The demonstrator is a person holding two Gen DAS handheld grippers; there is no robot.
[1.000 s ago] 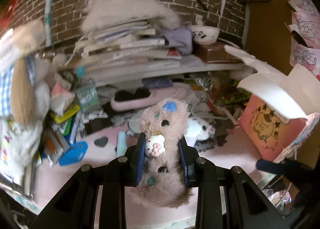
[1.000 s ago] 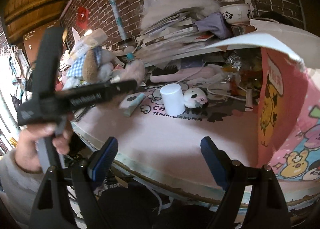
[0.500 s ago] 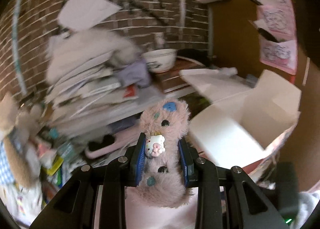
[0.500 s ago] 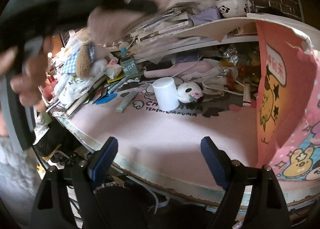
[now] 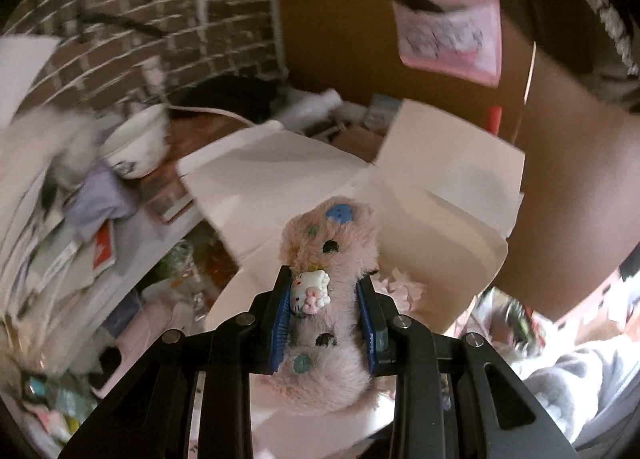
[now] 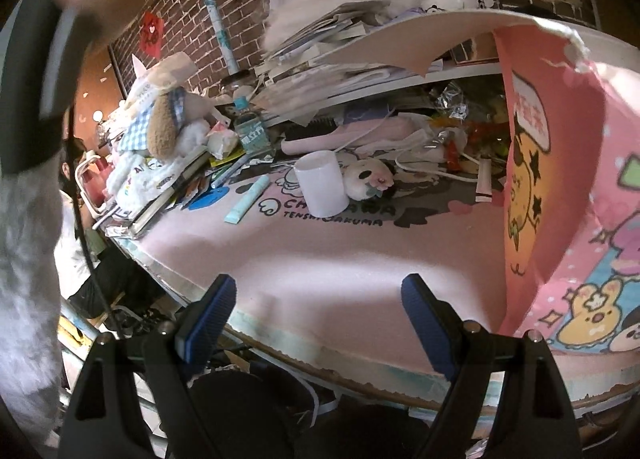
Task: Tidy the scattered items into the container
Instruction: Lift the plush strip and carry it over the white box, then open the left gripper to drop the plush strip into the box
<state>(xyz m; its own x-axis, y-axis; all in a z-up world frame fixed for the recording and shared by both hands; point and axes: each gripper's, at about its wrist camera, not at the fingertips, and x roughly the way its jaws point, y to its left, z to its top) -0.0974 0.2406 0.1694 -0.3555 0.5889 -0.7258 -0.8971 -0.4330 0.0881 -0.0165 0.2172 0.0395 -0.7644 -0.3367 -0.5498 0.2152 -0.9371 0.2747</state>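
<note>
The pink cartoon-printed cardboard box (image 5: 436, 227) stands open at the right end of the tabletop (image 6: 320, 279), its white flaps spread wide. Just above and in front of that opening, the left gripper (image 5: 326, 323) has its jaws closed on a fluffy pink plush pouch (image 5: 328, 299) dotted with buttons and carrying a small white cat charm; the pouch hangs clear of the box.

To do this step well, I would carry the pouch past the near flap and low into the box before easing the jaws apart, since a soft plush can catch on a flap edge and tip out.

The right gripper (image 6: 316, 311) hovers at the tabletop's near edge, jaws wide apart and empty. A white cylindrical cup (image 6: 320, 183) and a pale blue tube (image 6: 247, 199) lie on the pink mat, not yet tidied.

The mat's print reads "TENSHI", then what looks like "AKUMA".
</note>
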